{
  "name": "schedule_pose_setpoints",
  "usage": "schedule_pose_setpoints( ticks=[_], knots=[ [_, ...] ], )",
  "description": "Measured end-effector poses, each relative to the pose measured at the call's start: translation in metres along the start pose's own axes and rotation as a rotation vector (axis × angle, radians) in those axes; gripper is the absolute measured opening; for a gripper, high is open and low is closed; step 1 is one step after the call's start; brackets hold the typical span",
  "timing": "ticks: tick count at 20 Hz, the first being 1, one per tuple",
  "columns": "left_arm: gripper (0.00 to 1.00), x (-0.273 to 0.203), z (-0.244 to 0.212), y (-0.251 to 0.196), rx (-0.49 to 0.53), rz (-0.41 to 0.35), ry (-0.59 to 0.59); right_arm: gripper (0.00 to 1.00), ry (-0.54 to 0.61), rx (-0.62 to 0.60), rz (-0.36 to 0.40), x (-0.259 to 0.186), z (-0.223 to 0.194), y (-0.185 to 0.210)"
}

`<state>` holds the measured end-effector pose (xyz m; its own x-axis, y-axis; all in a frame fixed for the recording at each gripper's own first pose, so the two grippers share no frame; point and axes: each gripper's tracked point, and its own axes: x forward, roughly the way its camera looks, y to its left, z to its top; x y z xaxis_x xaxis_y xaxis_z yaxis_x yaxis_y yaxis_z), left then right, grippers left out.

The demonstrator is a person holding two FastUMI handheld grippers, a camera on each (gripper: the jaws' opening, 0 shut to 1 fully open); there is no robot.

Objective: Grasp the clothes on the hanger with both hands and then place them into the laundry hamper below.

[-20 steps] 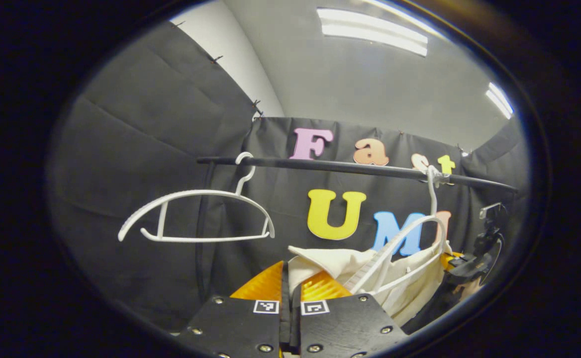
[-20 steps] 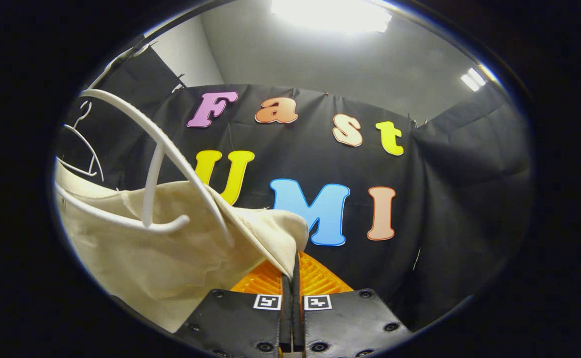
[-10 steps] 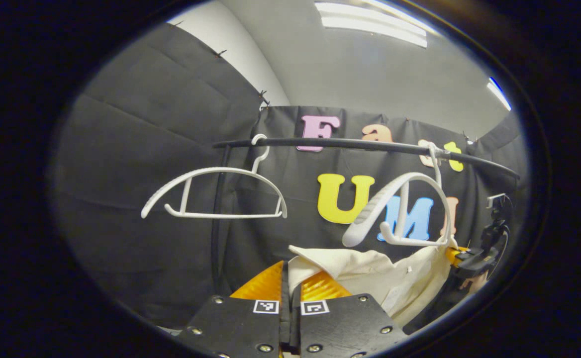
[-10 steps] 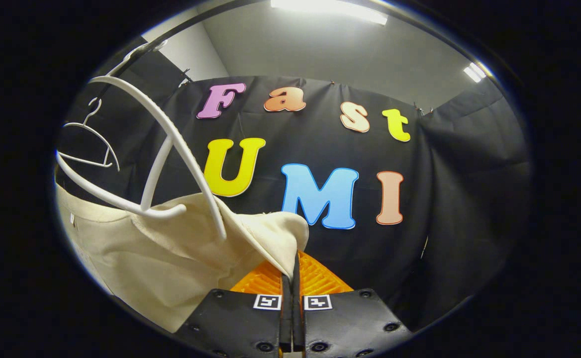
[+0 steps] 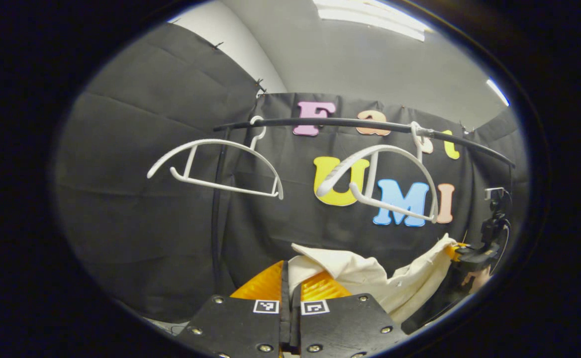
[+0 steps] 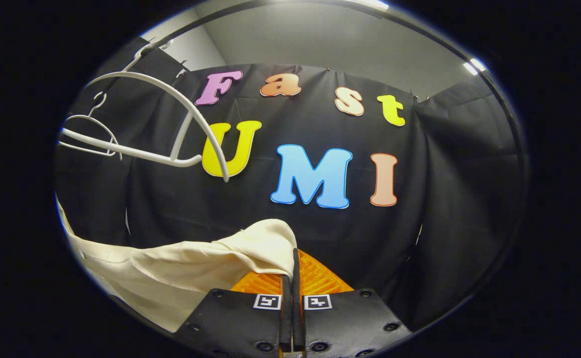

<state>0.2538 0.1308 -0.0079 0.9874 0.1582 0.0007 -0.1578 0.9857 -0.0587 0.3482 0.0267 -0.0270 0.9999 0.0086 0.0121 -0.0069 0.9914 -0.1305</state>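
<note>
Below bare hangers [image 5: 219, 166], cream garment [image 5: 370, 278] pinched between both fingers

Open space is seen below the rail [image 5: 350, 123]. Directly under the rail, passage is blocked by two bare white hangers [image 5: 216, 166] [image 5: 380, 179].

No readable text apart from the wall.

Screwed black claw [image 5: 290, 286] plates, square markers
</note>
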Motion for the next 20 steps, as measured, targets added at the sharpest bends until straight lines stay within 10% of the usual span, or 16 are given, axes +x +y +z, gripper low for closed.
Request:
schedule_pose_setpoints(
  ticks=[20],
  knots=[
    [0.01, -0.119, -0.035, -0.026, 0.019, 0.203, 0.126, 0.02, 0.154, 0.018, 0.36, -0.152, -0.077, -0.018]
  ],
)
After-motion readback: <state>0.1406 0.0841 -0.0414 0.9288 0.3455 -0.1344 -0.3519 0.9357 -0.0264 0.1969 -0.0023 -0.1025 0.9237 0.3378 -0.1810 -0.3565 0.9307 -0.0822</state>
